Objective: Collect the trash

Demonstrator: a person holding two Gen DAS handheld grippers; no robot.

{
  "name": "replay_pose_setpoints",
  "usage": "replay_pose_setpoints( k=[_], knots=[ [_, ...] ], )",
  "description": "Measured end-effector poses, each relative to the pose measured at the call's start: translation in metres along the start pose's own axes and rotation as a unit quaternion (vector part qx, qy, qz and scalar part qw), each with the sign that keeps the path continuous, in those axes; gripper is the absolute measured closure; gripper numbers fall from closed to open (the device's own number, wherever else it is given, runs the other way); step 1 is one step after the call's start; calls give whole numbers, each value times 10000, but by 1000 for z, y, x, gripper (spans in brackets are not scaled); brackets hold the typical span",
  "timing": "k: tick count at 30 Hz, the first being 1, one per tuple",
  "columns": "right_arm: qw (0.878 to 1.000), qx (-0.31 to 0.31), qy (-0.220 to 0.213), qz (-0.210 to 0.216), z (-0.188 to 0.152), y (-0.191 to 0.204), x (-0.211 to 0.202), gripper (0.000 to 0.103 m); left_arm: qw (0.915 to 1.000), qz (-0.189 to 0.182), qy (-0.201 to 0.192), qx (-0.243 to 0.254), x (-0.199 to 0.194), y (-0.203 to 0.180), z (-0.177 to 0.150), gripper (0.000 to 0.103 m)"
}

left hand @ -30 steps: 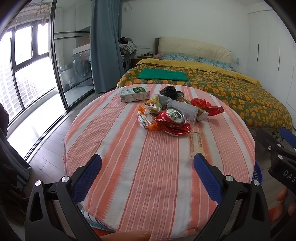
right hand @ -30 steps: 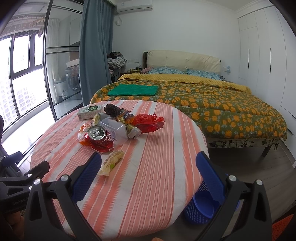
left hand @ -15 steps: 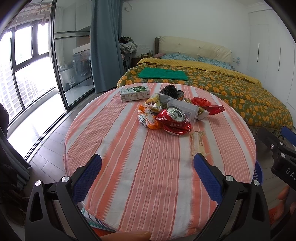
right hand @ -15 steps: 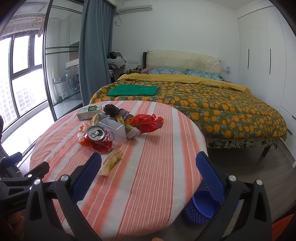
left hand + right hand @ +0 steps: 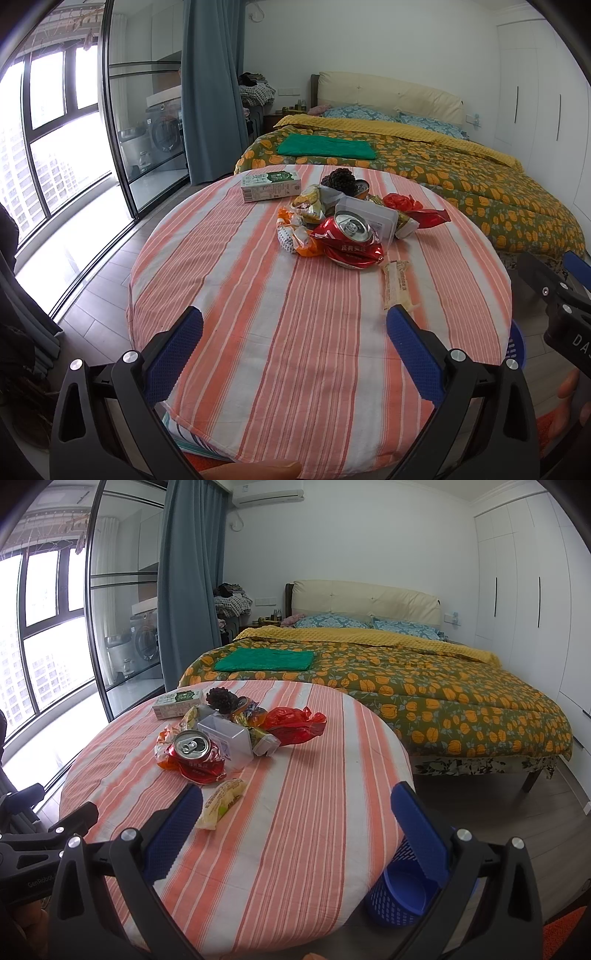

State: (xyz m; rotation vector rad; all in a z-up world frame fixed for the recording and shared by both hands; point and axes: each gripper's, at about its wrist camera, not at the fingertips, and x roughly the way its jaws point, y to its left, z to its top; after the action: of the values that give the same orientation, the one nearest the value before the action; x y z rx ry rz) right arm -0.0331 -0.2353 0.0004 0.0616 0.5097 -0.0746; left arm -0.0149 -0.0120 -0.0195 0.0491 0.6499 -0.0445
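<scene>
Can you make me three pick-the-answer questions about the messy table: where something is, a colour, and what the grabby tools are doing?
1. Where is the blue basket?
A. on the bed
B. on the floor beside the table
C. on the table

2. What colour is the folded cloth on the bed?
A. green
B. purple
C. white

3. How are the left tool and right tool?
A. both open and empty
B. both shut on wrappers
C. one holds the can

Answers: 1 B, it stands low by the table's edge. 2 A, it is plainly green. 3 A, the fingers stand wide with nothing between.
</scene>
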Motion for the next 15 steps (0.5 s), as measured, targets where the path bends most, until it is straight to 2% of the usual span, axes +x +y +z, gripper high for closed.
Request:
replay_pose_setpoints(
  k=[15],
  knots=[
    [10000,0,4,1,0,0,0,4,10000,1,8,10,0,0,1,4]
  ],
)
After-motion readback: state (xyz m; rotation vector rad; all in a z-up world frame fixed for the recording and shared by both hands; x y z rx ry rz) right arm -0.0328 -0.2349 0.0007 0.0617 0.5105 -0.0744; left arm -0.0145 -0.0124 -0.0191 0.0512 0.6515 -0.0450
